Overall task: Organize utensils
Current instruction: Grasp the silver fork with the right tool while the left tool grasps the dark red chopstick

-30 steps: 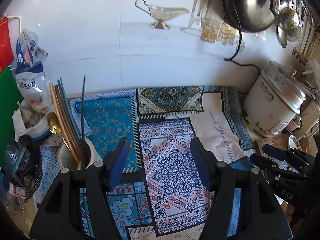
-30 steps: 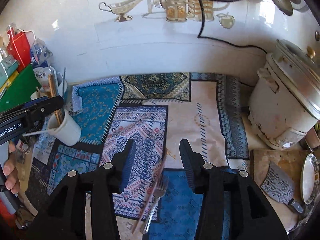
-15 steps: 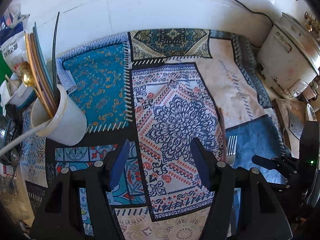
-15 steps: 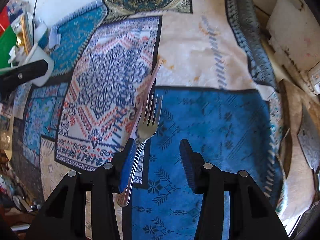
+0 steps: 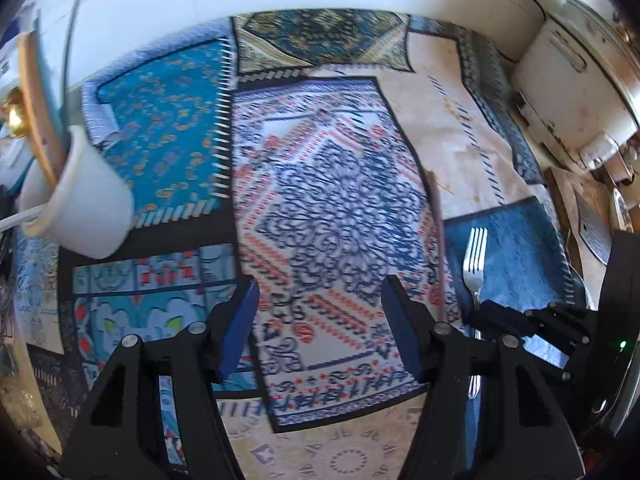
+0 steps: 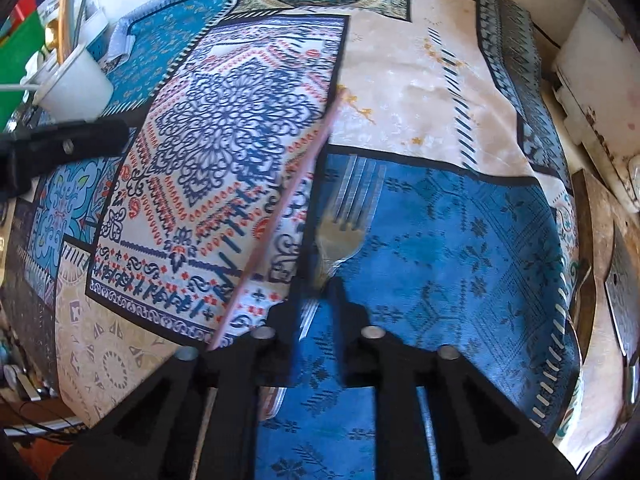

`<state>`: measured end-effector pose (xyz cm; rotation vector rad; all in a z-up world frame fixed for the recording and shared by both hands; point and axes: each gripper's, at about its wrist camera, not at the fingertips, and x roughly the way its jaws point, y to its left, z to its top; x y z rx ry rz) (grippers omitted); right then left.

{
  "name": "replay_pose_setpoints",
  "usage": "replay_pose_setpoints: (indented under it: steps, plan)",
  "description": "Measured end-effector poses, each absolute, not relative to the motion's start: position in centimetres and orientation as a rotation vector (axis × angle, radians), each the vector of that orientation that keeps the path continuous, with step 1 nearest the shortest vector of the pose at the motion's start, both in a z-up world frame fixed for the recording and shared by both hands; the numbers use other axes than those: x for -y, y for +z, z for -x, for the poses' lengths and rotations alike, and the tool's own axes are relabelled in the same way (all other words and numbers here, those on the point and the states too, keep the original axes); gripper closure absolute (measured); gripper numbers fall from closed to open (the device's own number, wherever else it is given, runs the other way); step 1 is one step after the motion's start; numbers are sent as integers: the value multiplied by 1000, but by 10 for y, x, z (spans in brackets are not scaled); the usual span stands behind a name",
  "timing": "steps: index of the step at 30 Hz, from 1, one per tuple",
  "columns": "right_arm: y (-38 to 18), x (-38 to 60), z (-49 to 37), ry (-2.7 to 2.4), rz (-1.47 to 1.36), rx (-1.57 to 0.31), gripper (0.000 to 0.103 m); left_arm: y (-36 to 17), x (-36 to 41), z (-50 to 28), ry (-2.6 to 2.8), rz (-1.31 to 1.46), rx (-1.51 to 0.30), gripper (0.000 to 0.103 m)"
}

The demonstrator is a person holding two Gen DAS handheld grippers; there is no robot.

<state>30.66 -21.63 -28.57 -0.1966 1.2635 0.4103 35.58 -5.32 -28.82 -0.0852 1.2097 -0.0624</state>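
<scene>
A silver fork lies on the blue patch of the patterned cloth, tines pointing away; it also shows in the left wrist view. A pink chopstick lies just left of it. My right gripper has its fingers narrowed around the fork's neck, low over the cloth. My left gripper is open and empty above the middle of the cloth. A white cup with chopsticks and a gold spoon stands at the left.
A white rice cooker stands at the right by the wall. A cleaver lies on a wooden board at the right edge. Bags and clutter crowd the far left behind the cup.
My right gripper has dropped down onto the fork and its fingers have closed in around the neck. My left gripper has tilted down over the cloth and stays open.
</scene>
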Motion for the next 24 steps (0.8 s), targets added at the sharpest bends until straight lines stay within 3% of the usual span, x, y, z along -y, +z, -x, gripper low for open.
replay_pose_setpoints:
  steps: [7, 12, 13, 15, 17, 19, 23, 24]
  plan:
    - [-285, 265, -316, 353, 101, -1291, 97, -306, 101, -374, -177, 39, -1255, 41]
    - [-281, 295, -322, 341, 14, -1313, 95, -323, 129, -391, -241, 7, -1303, 59]
    - [-280, 300, -322, 343, -2, -1314, 92, -326, 132, -394, -251, 9, -1315, 63]
    - [-279, 311, -323, 336, -21, -1308, 78, -332, 138, -400, -262, 14, -1338, 71]
    - [-278, 318, -324, 332, -33, -1301, 73, -333, 142, -404, -256, 11, -1326, 72]
    - [-278, 319, -325, 334, -37, -1296, 73, -333, 146, -409, -246, 4, -1317, 76]
    - [-279, 304, -334, 336, -25, -1270, 73, -335, 147, -416, -218, -6, -1271, 97]
    - [-281, 301, -337, 340, -31, -1270, 73, -336, 147, -418, -219, -6, -1272, 98]
